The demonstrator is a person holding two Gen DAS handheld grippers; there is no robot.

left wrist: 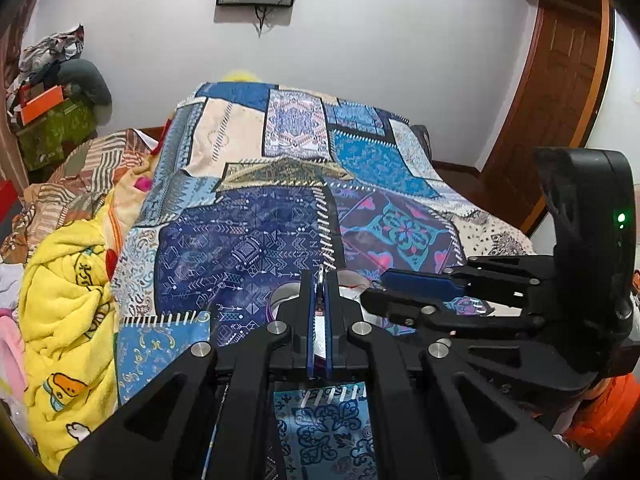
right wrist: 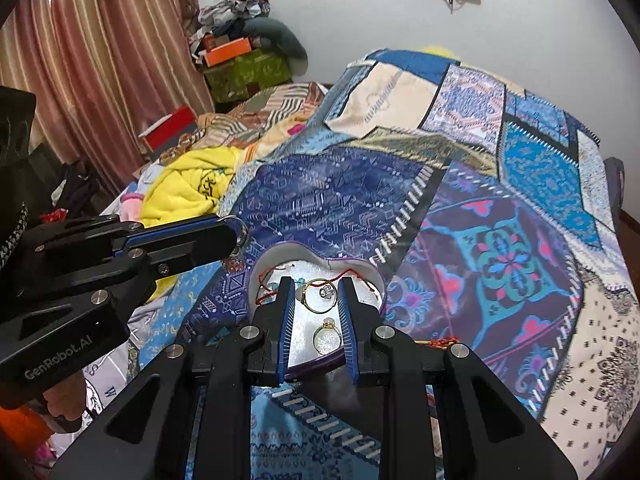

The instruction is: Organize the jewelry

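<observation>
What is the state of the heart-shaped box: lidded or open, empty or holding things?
Open, not empty. The heart-shaped box shows its pale inside, with no lid, holding gold rings and red thread.

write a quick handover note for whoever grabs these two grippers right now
Left gripper: shut on a small silver ring, held just above the left rim of the heart-shaped purple tin.
Right gripper: open and holding nothing, its fingers over the tin.
In the tin: thin gold bangle, gold ring with a pale stone, red thread bracelet, small silver charm.
The tin sits on the blue patchwork bedspread.
Left to do: drop the silver ring into the tin. A red-and-gold thread piece lies outside by the right rim.
</observation>
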